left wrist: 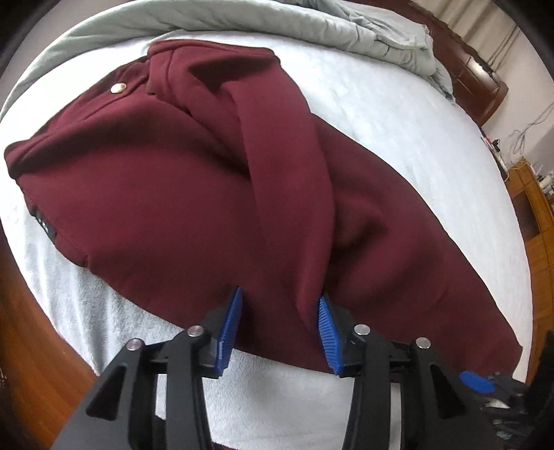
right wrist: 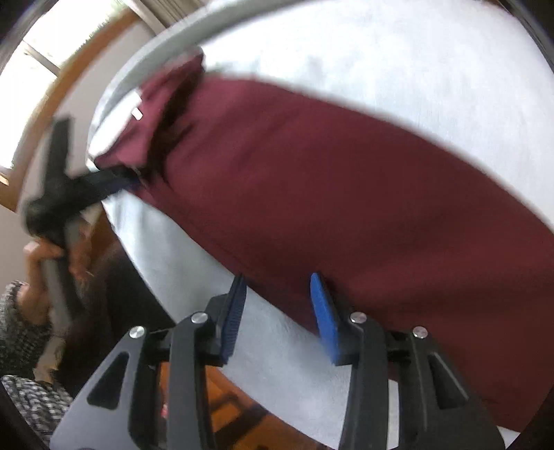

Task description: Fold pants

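Maroon pants [left wrist: 180,194] spread across a pale blue bedsheet [left wrist: 398,114], filling the centre of the left wrist view, waistband at upper left with a metal button [left wrist: 118,89], one long fold of cloth running down the middle toward the bottom edge. Left gripper [left wrist: 280,329] at lower centre, blue pads [left wrist: 230,332] parted, the near hem of the pants lying between them with no pad pressing on the cloth: released, not clenched. Rumpled grey-green blanket [left wrist: 346,27] bunched along the top of the frame; dark wooden headboard [left wrist: 477,76] at upper right; wooden cabinet [left wrist: 533,214] at the right edge.

In the blurred right wrist view, the same pants [right wrist: 346,194] stretched diagonally from upper left to lower right over the sheet [right wrist: 415,52]. Right gripper [right wrist: 280,311] at lower centre, jaws likewise apart, right pad touching the garment's near edge, left pad over bare sheet, nothing grasped. Left gripper [right wrist: 131,174] at left, reaching the waistband end, held by a hand [right wrist: 45,256] in a grey knitted sleeve [right wrist: 20,325]. Bright window [right wrist: 52,45] at upper left.
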Tool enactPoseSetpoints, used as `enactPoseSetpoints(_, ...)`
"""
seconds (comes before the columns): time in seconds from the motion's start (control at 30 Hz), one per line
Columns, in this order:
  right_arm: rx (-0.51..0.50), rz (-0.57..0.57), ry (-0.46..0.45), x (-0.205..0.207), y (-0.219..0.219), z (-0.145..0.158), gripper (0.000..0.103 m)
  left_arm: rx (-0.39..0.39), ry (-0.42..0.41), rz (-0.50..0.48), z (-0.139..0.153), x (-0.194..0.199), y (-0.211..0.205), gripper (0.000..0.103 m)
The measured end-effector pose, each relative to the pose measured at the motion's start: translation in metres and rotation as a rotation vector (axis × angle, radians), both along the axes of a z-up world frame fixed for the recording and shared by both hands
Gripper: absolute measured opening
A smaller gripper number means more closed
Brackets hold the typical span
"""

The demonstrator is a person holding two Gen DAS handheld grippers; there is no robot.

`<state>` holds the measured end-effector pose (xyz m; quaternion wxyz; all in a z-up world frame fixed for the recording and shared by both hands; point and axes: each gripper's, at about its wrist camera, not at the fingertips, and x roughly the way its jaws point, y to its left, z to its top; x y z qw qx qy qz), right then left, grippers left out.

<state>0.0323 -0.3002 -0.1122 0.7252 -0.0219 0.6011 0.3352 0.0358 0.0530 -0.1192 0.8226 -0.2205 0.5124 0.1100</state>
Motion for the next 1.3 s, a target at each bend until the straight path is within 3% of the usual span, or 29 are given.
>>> enactPoseSetpoints(0.1,0.007,-0.005,0.003,0.003,0.002,0.009,0.039,-0.045,-0.007,-0.017,0.008,-0.004,0.004,0.049)
enactPoseSetpoints(0.17,0.061,-0.01,-0.014,0.01,0.008,0.028,0.04,-0.076,-0.013,-0.017,0.016,-0.008,0.016,0.067)
enactPoseSetpoints(0.23,0.133,-0.004,-0.004,0.021,0.023,0.039,0.043,-0.083,-0.026,-0.021,0.023,-0.013,0.027,0.072)
enactPoseSetpoints(0.37,0.215,0.024,0.025,0.055,0.081,0.043,0.043,-0.013,-0.035,0.009,0.035,-0.023,0.062,0.071)
enactPoseSetpoints(0.43,0.257,0.044,0.048,0.075,0.12,0.04,0.043,-0.027,-0.042,0.025,0.04,-0.024,0.079,0.072)
enactPoseSetpoints(0.53,0.33,0.045,0.12,0.104,0.169,0.032,0.052,0.103,-0.055,0.093,0.044,-0.024,0.11,0.072)
enactPoseSetpoints(0.67,0.351,0.014,0.173,0.142,0.221,0.019,0.053,0.164,-0.038,0.16,0.031,-0.021,0.15,0.072)
enactPoseSetpoints(0.8,0.319,0.004,0.192,0.161,0.255,0.004,0.053,0.113,0.024,0.155,0.004,-0.008,0.167,0.073)
enactPoseSetpoints(0.87,0.307,-0.013,0.205,0.167,0.263,-0.006,0.053,0.112,0.012,0.13,-0.001,-0.006,0.165,0.079)
enactPoseSetpoints(1.03,0.373,-0.068,0.252,0.186,0.273,-0.017,0.053,0.076,-0.017,0.115,-0.001,-0.007,0.166,0.081)
enactPoseSetpoints(1.1,0.383,-0.083,0.26,0.191,0.28,-0.02,0.049,0.021,-0.034,0.124,-0.002,-0.012,0.177,0.081)
enactPoseSetpoints(1.17,0.376,-0.058,0.276,0.194,0.295,-0.023,0.013,-0.027,-0.046,0.137,-0.003,-0.015,0.184,0.081)
enactPoseSetpoints(1.3,0.392,-0.006,0.199,0.184,0.311,-0.004,0.012,-0.079,-0.059,0.146,-0.002,-0.018,0.192,0.081)
